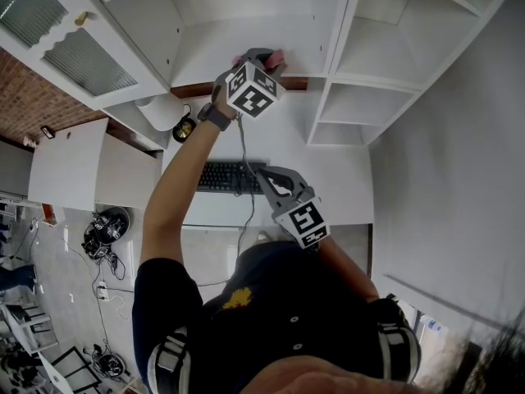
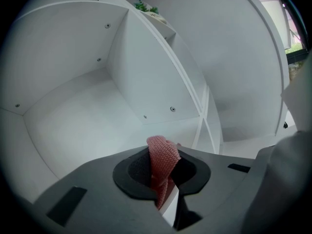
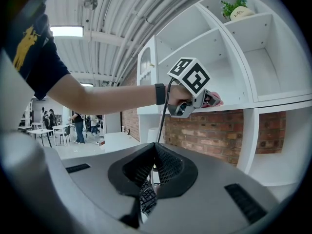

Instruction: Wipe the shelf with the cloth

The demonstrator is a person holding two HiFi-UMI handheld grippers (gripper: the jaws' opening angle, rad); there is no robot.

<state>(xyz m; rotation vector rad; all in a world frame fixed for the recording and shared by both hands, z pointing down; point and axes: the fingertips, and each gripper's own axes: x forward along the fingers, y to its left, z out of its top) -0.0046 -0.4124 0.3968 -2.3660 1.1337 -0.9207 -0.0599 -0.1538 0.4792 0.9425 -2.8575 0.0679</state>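
Note:
A pink knitted cloth (image 2: 162,162) is pinched between the jaws of my left gripper (image 2: 163,173), which is shut on it. In the head view the left gripper (image 1: 261,57) is raised to the front edge of the white shelf (image 1: 246,43), with the cloth (image 1: 277,57) pressed on that edge. The left gripper view looks into the empty white shelf compartment (image 2: 83,121). My right gripper (image 1: 267,174) hangs lower, above the desk, shut with nothing in it. The right gripper view (image 3: 153,165) shows the left gripper (image 3: 191,89) and the cloth (image 3: 215,101) at the shelf edge.
A black keyboard (image 1: 229,176) lies on the white desk (image 1: 336,183) below. A white roll (image 1: 161,110) stands at the left under a glass-door cabinet (image 1: 70,43). More shelf compartments (image 1: 369,101) are at the right, and a potted plant (image 3: 235,8) sits high up. People stand far off (image 3: 78,126).

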